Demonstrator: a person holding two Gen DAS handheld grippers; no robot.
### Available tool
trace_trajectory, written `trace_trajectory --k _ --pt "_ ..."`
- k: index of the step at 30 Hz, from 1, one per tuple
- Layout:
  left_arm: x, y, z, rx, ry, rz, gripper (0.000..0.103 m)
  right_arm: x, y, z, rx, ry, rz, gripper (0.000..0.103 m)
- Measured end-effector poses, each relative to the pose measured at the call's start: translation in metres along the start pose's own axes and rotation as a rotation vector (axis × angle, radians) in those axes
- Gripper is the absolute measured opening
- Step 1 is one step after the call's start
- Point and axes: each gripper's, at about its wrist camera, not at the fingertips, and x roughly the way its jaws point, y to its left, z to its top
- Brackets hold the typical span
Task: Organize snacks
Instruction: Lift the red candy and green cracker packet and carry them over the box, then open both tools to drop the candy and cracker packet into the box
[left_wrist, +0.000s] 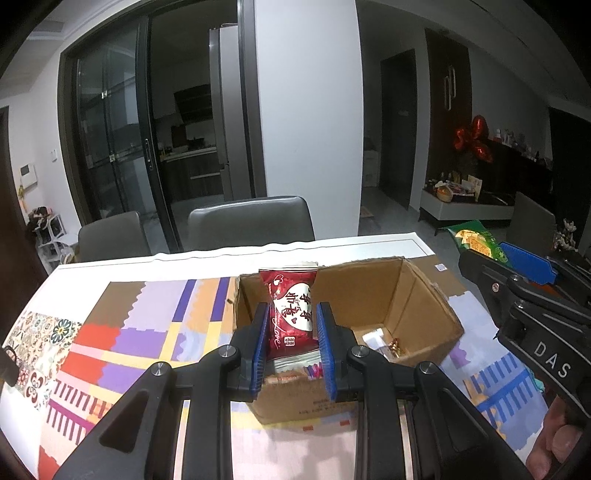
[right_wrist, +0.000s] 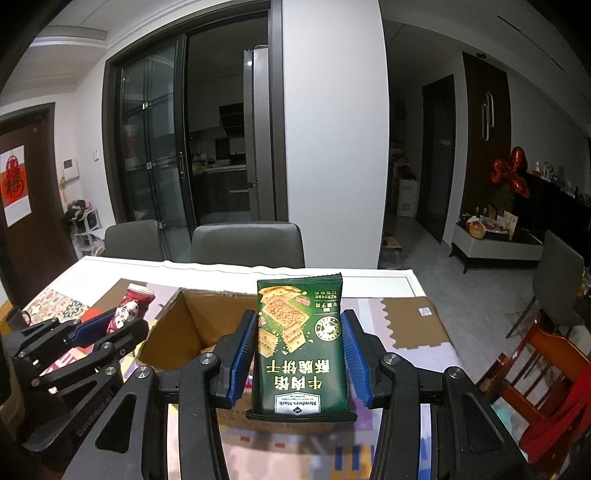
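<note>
My left gripper (left_wrist: 291, 328) is shut on a red snack packet (left_wrist: 291, 314) with a white heart, held upright over the near left part of an open cardboard box (left_wrist: 417, 295). In the right wrist view my right gripper (right_wrist: 299, 347) is shut on a green cracker packet (right_wrist: 301, 343), held upright above the same cardboard box (right_wrist: 192, 325). The left gripper (right_wrist: 110, 325) with its red packet (right_wrist: 127, 310) shows at the left there. The right gripper (left_wrist: 524, 269) and green packet (left_wrist: 476, 240) show at the right of the left wrist view. Small wrapped snacks (left_wrist: 384, 343) lie on the box floor.
The box stands on a patterned cloth (left_wrist: 140, 332) over a white table (left_wrist: 369, 245). Two grey chairs (left_wrist: 251, 221) stand at the far edge. A flat cardboard piece (right_wrist: 417, 325) lies right of the box. A wooden chair with red fabric (right_wrist: 554, 387) is at the right.
</note>
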Motion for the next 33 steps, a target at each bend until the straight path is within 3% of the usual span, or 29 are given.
trace_trajectory --k 18,23,24,26,27,28,30,33 --pt "0.059 0.009 0.009 -0.003 0.049 -0.009 0.026 0.071 0.004 0.004 -0.013 0.07 0.017 0.047" --pt "0.064 0.007 0.009 0.0 0.053 0.016 0.028 0.081 0.004 0.003 -0.023 0.079 0.01 0.047" --pt "0.065 0.007 0.009 -0.002 0.058 0.016 0.034 0.082 0.004 0.004 -0.024 0.08 0.006 0.048" --pt "0.065 0.008 0.009 -0.006 0.054 0.029 0.048 0.085 0.002 0.003 -0.023 0.083 0.004 0.052" --pt "0.063 0.009 0.008 -0.009 0.048 0.038 0.056 0.086 0.002 0.003 -0.023 0.083 0.0 0.061" --pt "0.062 0.01 0.008 -0.012 0.045 0.041 0.057 0.086 0.003 0.003 -0.021 0.081 -0.006 0.072" --pt "0.061 0.012 0.008 -0.02 0.045 0.048 0.058 0.085 0.002 0.003 -0.018 0.071 -0.018 0.08" --pt "0.056 0.015 0.007 -0.027 0.04 0.064 0.06 0.083 0.002 0.003 -0.02 0.071 -0.026 0.081"
